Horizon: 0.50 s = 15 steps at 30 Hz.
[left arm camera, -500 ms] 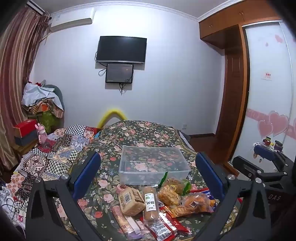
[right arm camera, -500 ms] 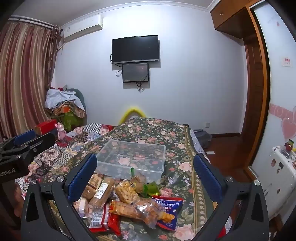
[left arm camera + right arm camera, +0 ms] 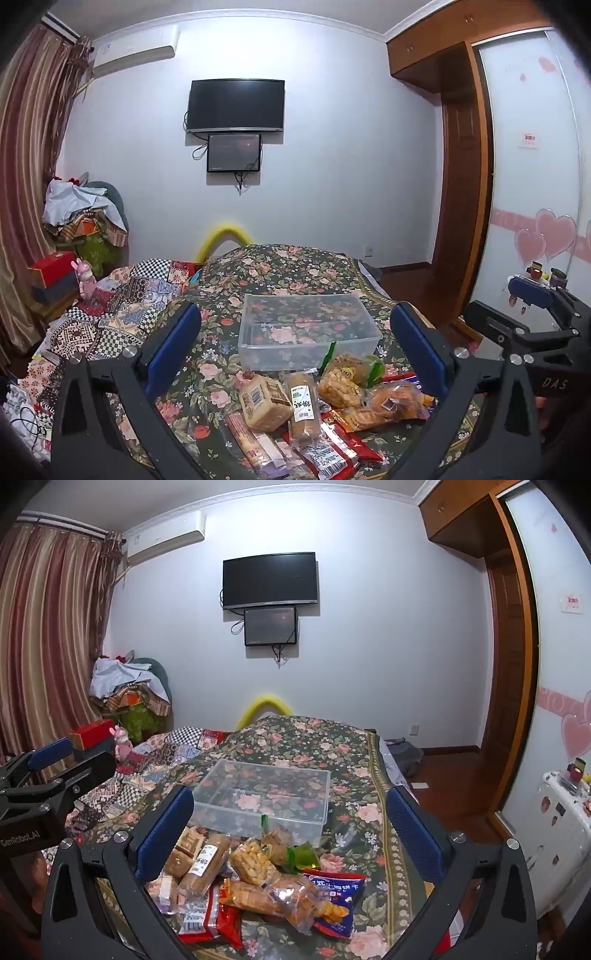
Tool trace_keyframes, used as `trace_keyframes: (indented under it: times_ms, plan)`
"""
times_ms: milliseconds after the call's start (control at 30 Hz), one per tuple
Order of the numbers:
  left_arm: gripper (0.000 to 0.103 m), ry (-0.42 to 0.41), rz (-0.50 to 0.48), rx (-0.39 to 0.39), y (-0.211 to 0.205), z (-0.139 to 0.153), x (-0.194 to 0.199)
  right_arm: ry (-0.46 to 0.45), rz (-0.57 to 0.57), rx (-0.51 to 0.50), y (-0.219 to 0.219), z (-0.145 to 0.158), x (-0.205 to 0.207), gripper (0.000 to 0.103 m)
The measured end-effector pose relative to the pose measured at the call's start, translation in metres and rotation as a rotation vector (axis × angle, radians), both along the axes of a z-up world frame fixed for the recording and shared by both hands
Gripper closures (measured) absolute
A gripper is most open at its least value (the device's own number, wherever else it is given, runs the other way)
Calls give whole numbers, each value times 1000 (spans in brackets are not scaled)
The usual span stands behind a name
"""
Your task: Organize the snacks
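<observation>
Left wrist view
Left tool: being held wide open, gripping nothing.
Snacks: being seen piled between and below its fingers, just before the clear bin.
Right tool: being seen at the right edge.

Right wrist view
Right tool: being held wide open, empty.
Snacks: lying heaped in crinkled clear, red and blue wrappers.
Room: floral cloth lying bare right of the bin.

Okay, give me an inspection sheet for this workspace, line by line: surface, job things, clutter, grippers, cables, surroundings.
Surface: floral cloth covering the table.
Job's things: clear plastic bin empty; snack pile in front of it, none binned.
Clutter: nothing seen on the cloth besides these.
Grippers: left gripper and right gripper both open, holding nothing, above the pile.
Cables: wires dangle under the wall screens.
Surroundings: TV, curtain, clothes heap, wardrobe.
</observation>
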<state>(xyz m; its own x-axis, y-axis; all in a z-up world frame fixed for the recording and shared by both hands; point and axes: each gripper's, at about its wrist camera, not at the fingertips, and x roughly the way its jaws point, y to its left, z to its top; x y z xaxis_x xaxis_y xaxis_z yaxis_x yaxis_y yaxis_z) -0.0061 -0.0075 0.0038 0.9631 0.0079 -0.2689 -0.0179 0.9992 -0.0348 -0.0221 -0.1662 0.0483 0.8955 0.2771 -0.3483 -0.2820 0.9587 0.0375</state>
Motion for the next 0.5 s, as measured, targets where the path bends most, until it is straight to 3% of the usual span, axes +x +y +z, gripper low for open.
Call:
trace_keyframes:
  times_ms: [500]
  plan:
    - [0, -3, -4, 9, -3, -5, -1, -6, 3, 12, -2, 0, -3, 0]
